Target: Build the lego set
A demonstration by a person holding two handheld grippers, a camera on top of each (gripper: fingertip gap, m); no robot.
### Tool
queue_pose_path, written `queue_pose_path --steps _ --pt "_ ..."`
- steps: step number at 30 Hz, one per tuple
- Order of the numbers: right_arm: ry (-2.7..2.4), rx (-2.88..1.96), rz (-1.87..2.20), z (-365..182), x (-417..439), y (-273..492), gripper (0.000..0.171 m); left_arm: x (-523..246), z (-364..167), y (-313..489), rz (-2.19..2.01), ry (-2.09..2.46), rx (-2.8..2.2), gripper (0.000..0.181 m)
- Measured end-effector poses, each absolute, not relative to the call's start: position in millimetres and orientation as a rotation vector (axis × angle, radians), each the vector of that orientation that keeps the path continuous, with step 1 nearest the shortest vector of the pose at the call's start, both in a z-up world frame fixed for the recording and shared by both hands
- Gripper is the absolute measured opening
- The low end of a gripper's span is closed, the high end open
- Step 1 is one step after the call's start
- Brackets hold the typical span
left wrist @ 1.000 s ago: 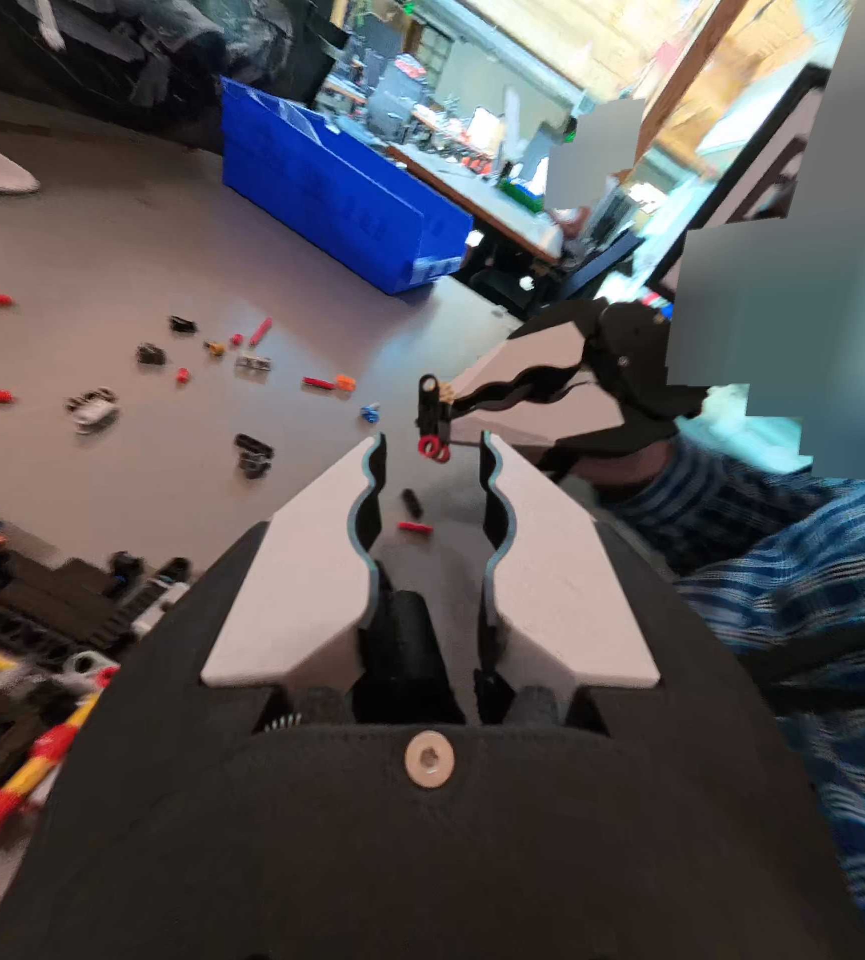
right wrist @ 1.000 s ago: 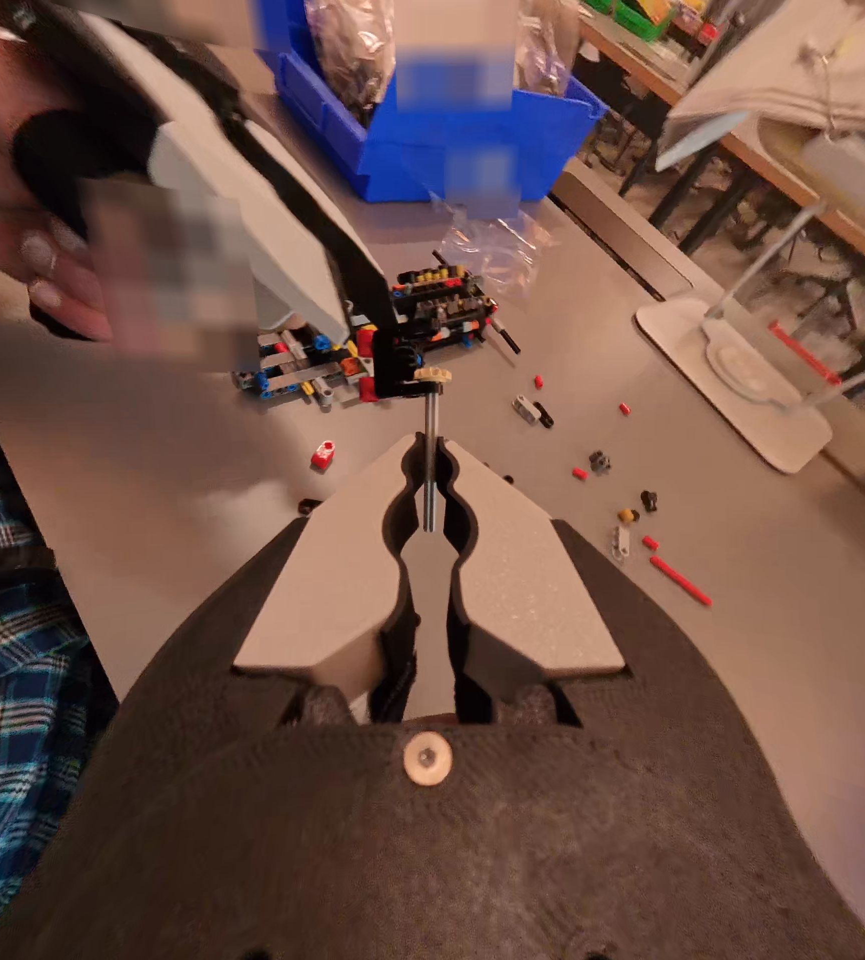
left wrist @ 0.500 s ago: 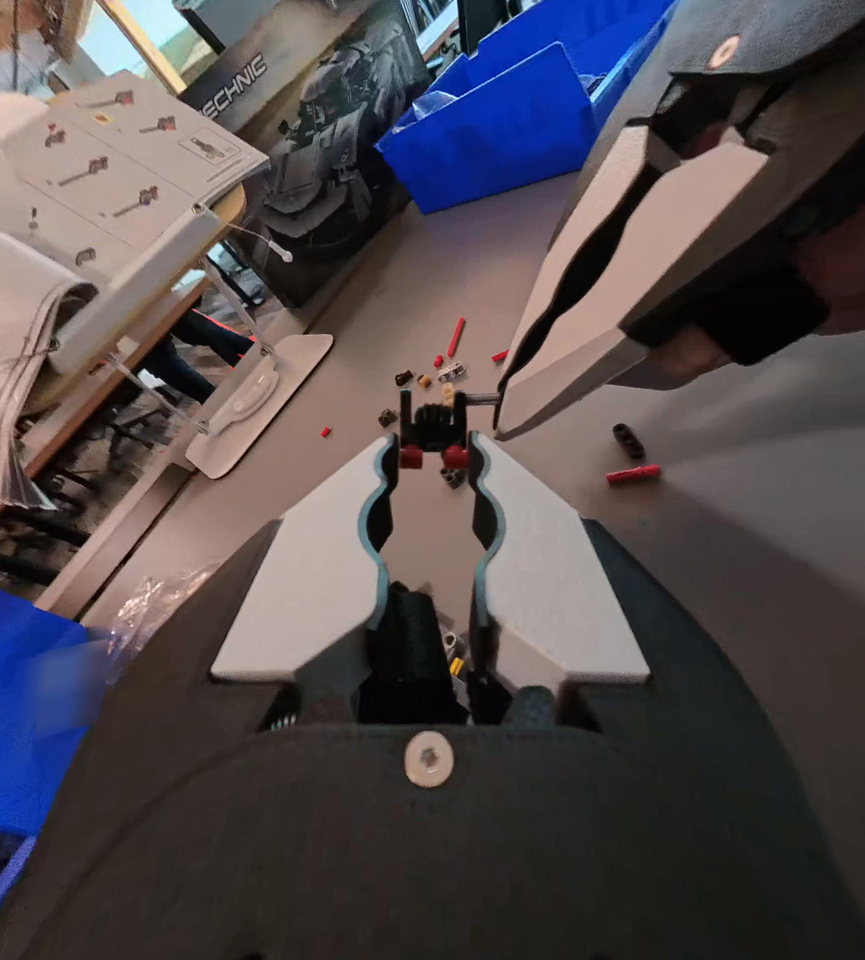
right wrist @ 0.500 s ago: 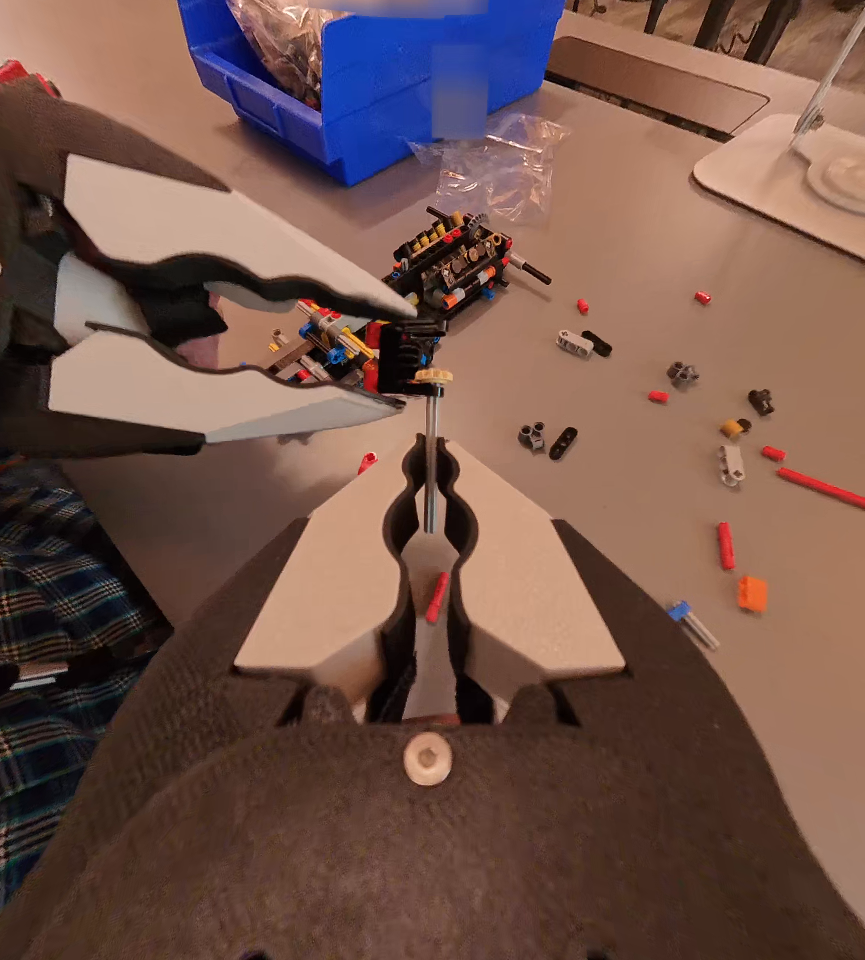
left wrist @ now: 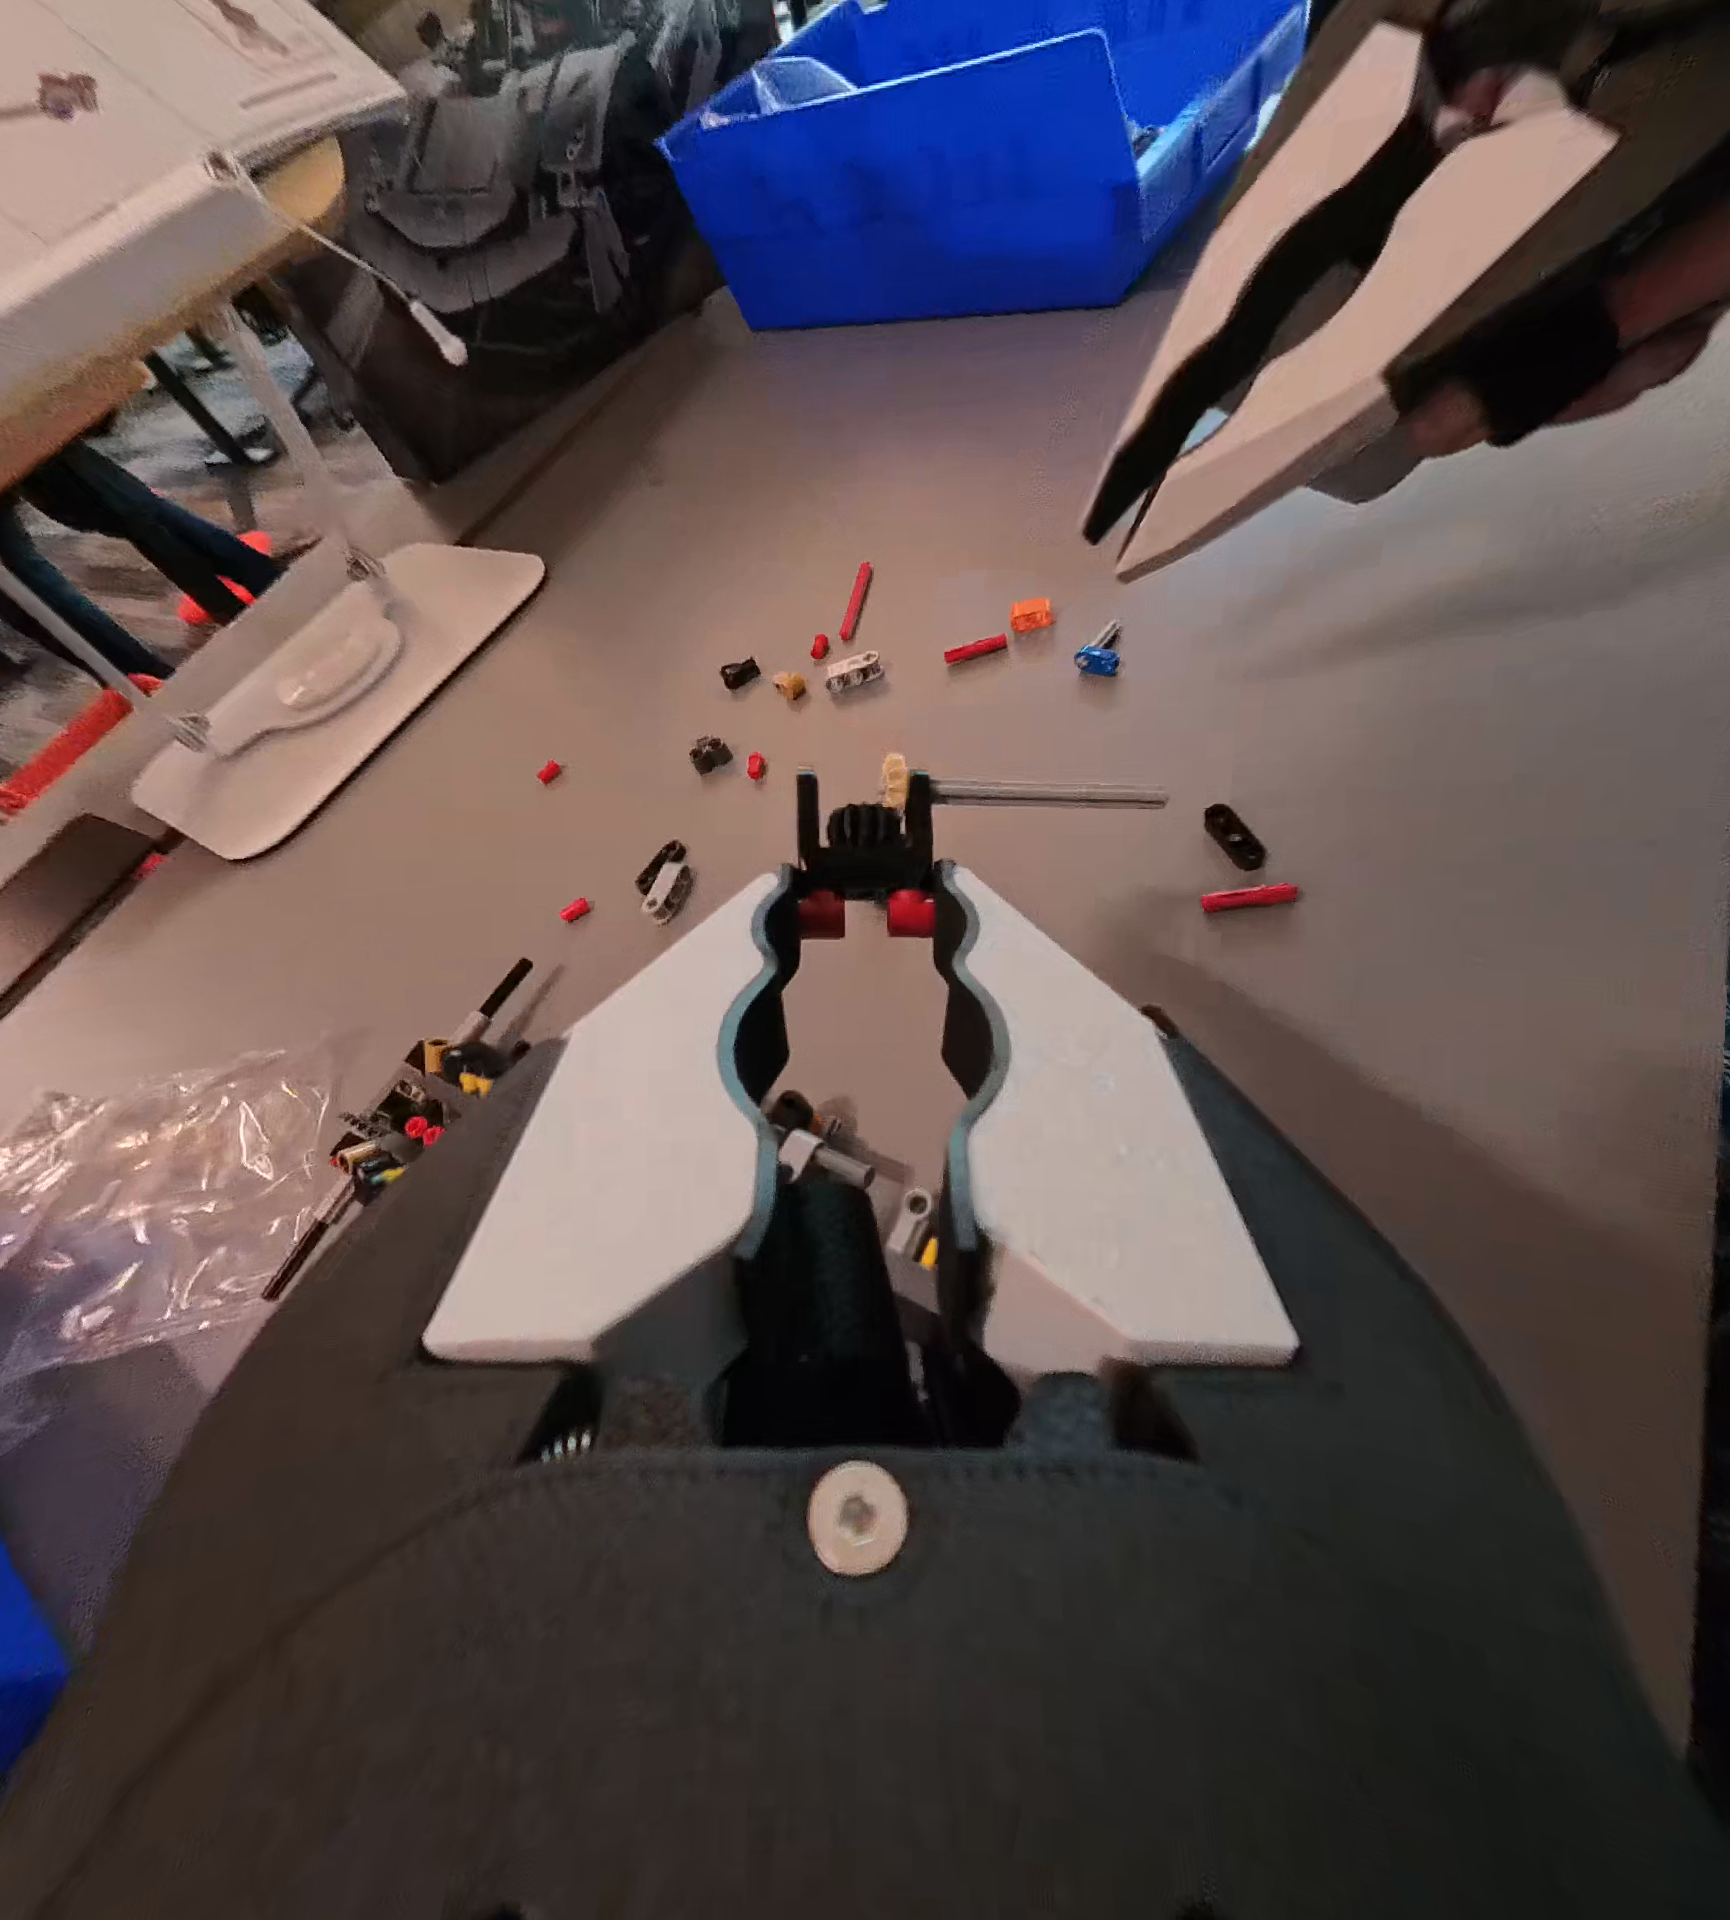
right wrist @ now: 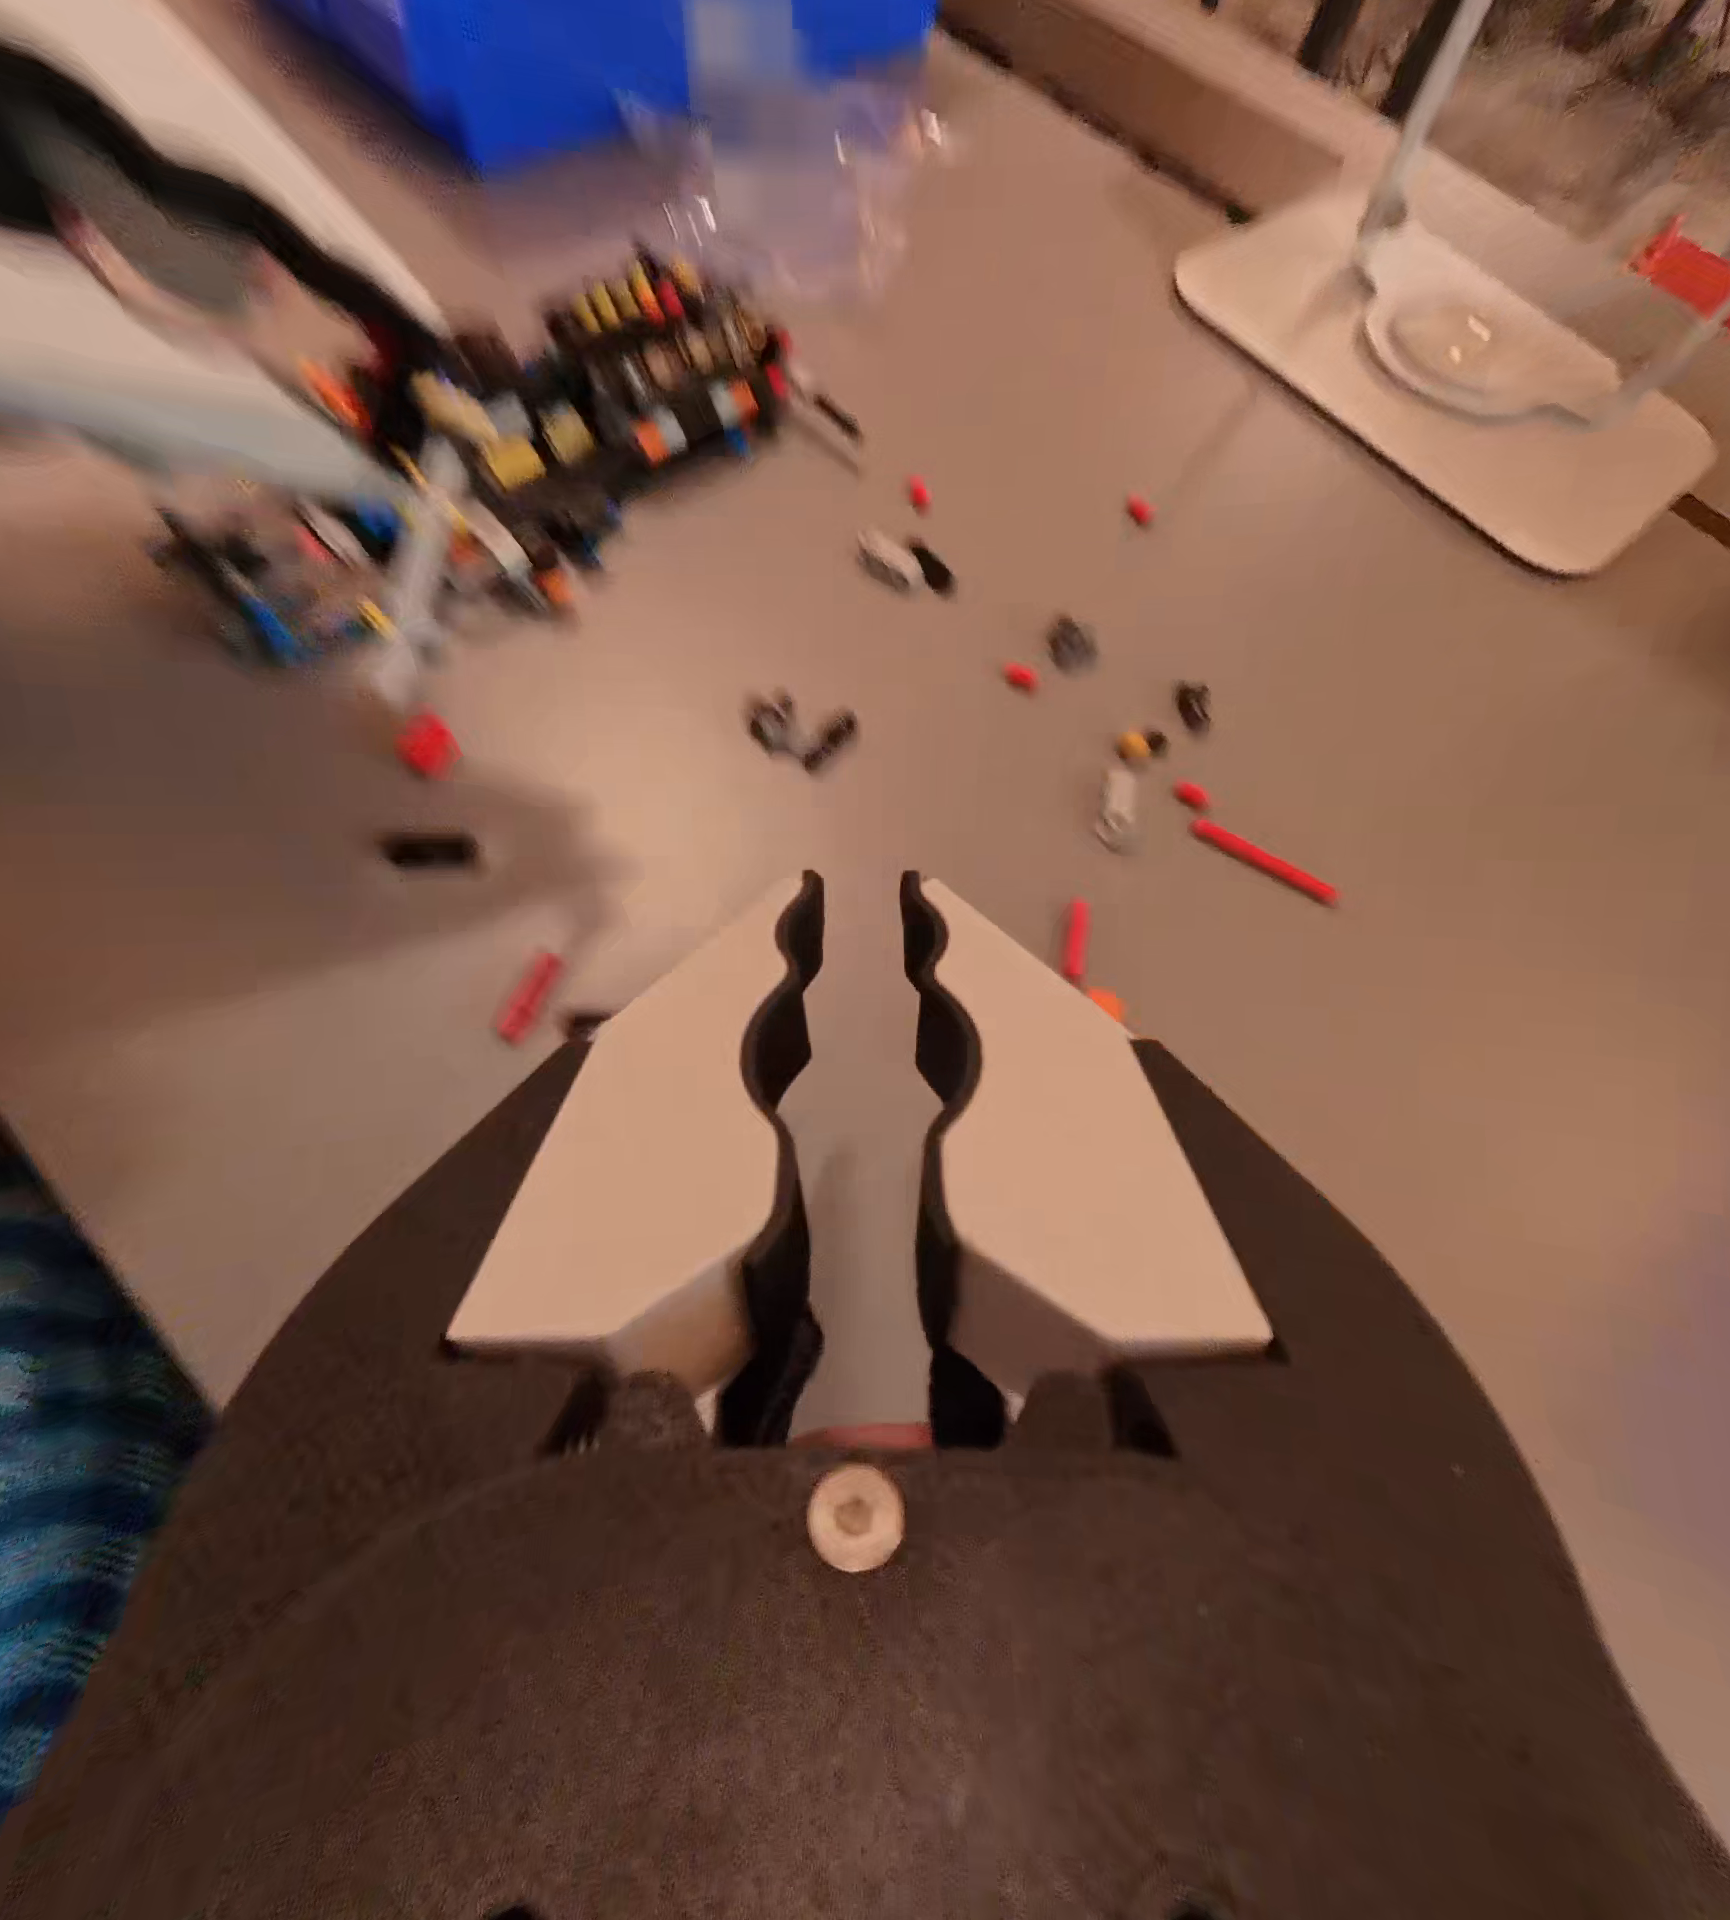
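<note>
The right tongs (right wrist: 861, 894) have released the grey axle (left wrist: 1048, 797) and pulled away empty; the left tongs (left wrist: 866, 894) still grasp the black-and-red assembly (left wrist: 863, 852).

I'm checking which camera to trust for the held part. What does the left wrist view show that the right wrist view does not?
Only the left wrist view shows the left gripper shut on the small black sub-assembly, with its grey axle sticking out sideways, plus the blue pin.

Only the right wrist view shows the right gripper empty with its jaws apart, and the large partly built model, blurred.

Both show the grey table, the long red axle and the blue bin.
</note>
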State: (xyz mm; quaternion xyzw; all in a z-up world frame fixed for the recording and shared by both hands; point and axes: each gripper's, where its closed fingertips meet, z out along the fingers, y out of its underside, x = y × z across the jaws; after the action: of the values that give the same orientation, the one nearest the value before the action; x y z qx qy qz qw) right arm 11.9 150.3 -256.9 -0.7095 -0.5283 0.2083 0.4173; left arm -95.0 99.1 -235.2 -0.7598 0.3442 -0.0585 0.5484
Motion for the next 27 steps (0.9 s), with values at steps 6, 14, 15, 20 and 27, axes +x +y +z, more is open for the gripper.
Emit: queue_pose_path --steps 6,14,15,20,27 --pt "-1.548 -1.808 0.328 -303.2 42.0 183.5 0.009 -99.9 -243.0 98.0 -0.23 0.895 -1.844 0.024" --pt "-1.702 -1.793 0.373 -320.4 39.7 189.7 0.0 -99.5 -248.1 103.6 -0.292 0.891 -1.861 0.024" --pt "-1.703 -1.794 0.393 -320.4 38.7 188.5 0.0 -100.0 -248.7 104.7 -0.281 0.895 -1.861 0.024" --pt "-1.656 -1.814 0.473 -316.2 34.0 183.7 0.0 -99.3 -252.9 106.7 -0.264 0.909 -1.862 0.024" --pt "-1.633 -1.815 0.453 -307.7 41.6 192.2 0.01 -98.6 -257.1 106.9 -0.278 0.911 -1.869 0.024"
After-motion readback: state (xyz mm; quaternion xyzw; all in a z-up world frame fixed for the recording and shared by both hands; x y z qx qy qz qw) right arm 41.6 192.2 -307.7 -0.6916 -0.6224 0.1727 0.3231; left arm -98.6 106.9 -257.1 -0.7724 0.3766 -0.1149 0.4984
